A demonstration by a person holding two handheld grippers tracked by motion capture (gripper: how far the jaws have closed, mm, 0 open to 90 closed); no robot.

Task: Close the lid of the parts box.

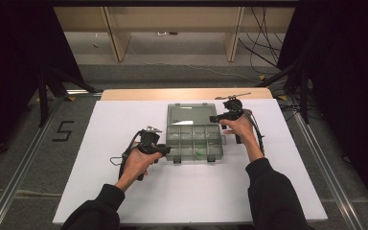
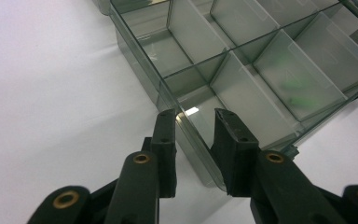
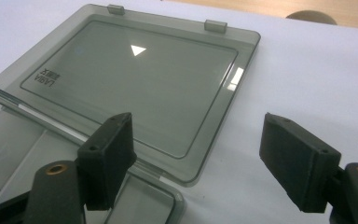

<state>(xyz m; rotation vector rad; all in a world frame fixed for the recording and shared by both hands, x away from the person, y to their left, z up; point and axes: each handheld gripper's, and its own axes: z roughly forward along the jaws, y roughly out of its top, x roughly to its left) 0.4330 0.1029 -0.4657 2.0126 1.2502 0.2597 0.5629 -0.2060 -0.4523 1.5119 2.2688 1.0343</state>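
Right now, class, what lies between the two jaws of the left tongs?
The side wall of the clear compartment box stands between the jaws of the left tongs, near a corner; the left gripper view shows it. Whether the jaws press it, I cannot tell.

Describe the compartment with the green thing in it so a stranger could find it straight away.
On the white table lies an open, smoky clear organizer box, its lid folded flat behind it. In the front row, the compartment second from the right holds something blurred and green.

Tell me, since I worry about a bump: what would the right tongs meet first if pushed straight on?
Probably the open lid of the box, lying flat ahead of them; depth is unclear.
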